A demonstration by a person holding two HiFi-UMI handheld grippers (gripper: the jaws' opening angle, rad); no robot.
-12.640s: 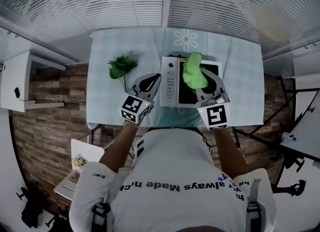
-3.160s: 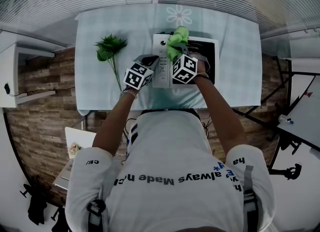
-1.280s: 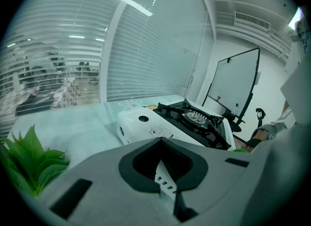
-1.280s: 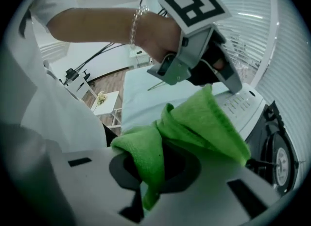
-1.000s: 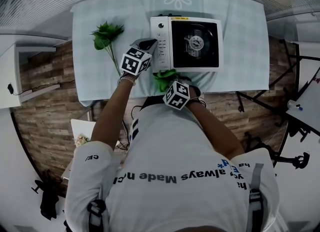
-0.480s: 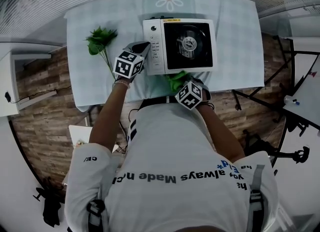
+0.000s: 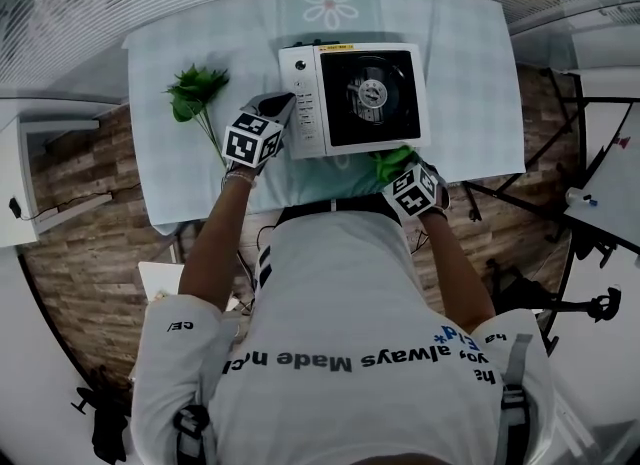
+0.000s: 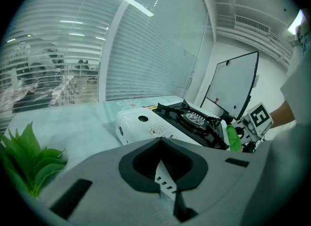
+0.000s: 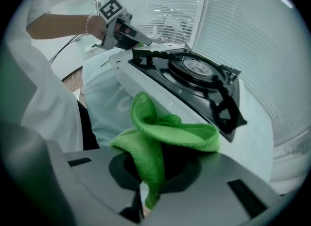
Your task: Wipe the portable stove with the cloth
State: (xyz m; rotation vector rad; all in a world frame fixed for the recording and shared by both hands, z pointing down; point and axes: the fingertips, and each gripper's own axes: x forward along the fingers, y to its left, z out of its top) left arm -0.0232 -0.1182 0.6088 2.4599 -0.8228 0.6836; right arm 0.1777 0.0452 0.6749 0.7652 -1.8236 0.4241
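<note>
The white portable stove (image 7: 355,98) with its black burner top stands on the table. My right gripper (image 7: 400,175) is shut on the green cloth (image 7: 392,161), which sits at the stove's front edge near its right corner. In the right gripper view the cloth (image 9: 160,137) bunches over the jaws of my right gripper (image 9: 143,191), with the stove (image 9: 194,79) just beyond it. My left gripper (image 7: 283,105) is shut with nothing in it, beside the stove's left control side. In the left gripper view the stove (image 8: 160,123) lies ahead and to the right of my left gripper (image 8: 163,171).
A green artificial plant (image 7: 195,93) lies left of the stove. The table (image 7: 470,73) carries a pale checked cover with a flower print. Its front edge runs just under my grippers. Window blinds (image 8: 146,40) stand behind the table.
My right gripper has carried the cloth rightwards along the stove's front edge; earlier it was on the stove's top. My left gripper has stayed at the stove's left side.
</note>
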